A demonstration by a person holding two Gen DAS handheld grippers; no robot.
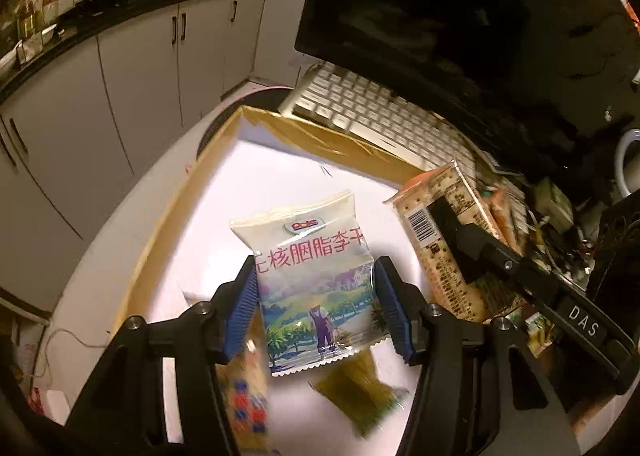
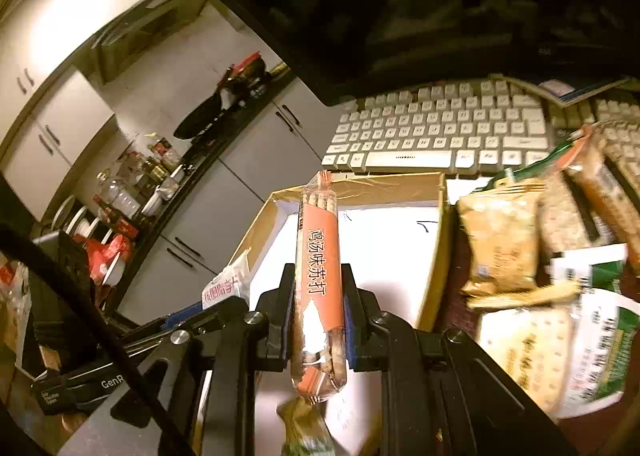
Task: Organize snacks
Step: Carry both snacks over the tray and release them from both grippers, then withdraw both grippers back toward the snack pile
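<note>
snacks are in both my hands right now, so i judge the sorting to be somewhere in its middle. my left gripper [image 1: 316,308] has its jaws set about half wide and pressed on the two side edges of the dole plum packet [image 1: 310,276], which hangs above the white floor of the cardboard box [image 1: 176,212]. my right gripper [image 2: 318,316] has its jaws narrow and clamped on the orange soda cracker pack [image 2: 320,288], held edge-up and pointing toward the far wall of the same box; from the left view that pack [image 1: 440,232] sits just beside the plum packet, over the box's right side. as for what is done: the box floor looks mostly bare, though a blurred green packet [image 1: 360,396] and a checked packet [image 1: 244,400] show below my left jaws, and i cannot tell whether they lie inside the box or in front of it. what is left looks like a good deal: a heap of loose snack bags [image 2: 532,256] is piled on the desk to the right of the box, in front of the white keyboard [image 2: 440,128] and under the dark monitor [image 1: 440,8]. neither packet i carry is set down yet, so both placements are pending, then the heap.
</note>
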